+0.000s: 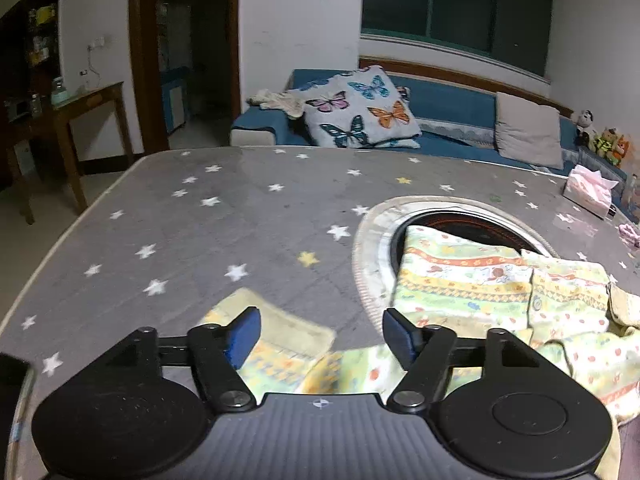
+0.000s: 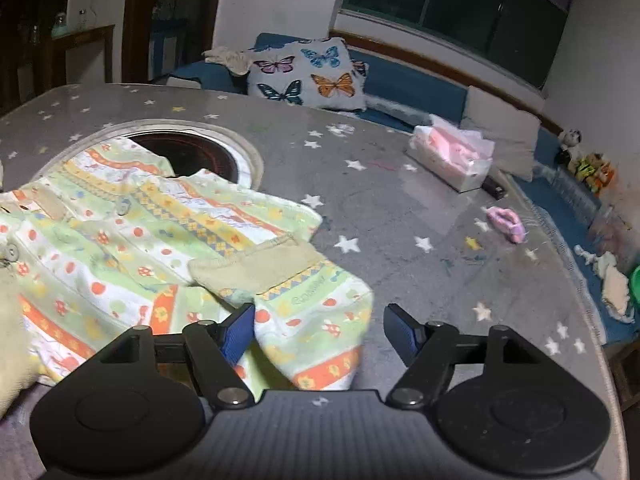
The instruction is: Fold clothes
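The left gripper (image 1: 320, 336) stands with its blue pads wide apart and nothing pinched between them; a sleeve of the patterned baby garment (image 1: 492, 292) lies on the star-printed table cover (image 1: 200, 220) under and between its fingers. Whether the pads touch the cloth is hard to tell. The right gripper (image 2: 319, 334) is likewise spread, its left pad above the garment's folded sleeve cuff (image 2: 280, 268). The garment spreads ahead-left of it, hiding part of the round recess (image 2: 192, 152). The garment's near edge is cut off behind both gripper bodies.
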A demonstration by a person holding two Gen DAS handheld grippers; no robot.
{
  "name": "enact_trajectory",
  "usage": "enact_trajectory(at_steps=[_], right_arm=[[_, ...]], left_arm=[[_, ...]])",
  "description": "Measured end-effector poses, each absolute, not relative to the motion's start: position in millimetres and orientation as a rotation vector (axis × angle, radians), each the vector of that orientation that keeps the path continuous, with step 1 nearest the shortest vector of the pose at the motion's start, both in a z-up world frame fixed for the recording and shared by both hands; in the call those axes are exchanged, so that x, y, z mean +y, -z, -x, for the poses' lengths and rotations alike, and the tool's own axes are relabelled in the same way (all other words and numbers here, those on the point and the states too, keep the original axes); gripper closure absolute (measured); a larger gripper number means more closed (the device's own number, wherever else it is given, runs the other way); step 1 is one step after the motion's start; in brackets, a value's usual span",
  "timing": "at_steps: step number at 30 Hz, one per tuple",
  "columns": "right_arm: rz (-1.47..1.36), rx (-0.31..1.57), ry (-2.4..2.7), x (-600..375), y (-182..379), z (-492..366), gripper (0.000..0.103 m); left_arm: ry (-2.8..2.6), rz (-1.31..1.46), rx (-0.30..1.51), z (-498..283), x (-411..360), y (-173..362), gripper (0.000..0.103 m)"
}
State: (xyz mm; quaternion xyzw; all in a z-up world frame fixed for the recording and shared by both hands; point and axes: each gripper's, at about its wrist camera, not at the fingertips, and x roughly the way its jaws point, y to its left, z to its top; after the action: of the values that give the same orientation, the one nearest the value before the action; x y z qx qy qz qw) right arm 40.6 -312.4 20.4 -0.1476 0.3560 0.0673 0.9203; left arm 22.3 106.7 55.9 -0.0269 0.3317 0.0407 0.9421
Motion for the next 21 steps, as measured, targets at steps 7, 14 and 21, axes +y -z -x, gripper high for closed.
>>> enact_trajectory(at_steps=[7,14,21], right_arm=[[0.329,0.736,-0.165,-301,-7,-29,0.024],[0.307,0.67,0.001,-327,-6,-35,0.024],[-0.037,0.601,0.177,-405,-29,-34,0.021]], left_arm=[[-0.068,0.014,0.681,-53,77,-38,0.018],[-0.047,-0.085,0.685,-58,56,-15,0.018],[-0.053,-0.086,0.699,-55,59,-4,0.018]])
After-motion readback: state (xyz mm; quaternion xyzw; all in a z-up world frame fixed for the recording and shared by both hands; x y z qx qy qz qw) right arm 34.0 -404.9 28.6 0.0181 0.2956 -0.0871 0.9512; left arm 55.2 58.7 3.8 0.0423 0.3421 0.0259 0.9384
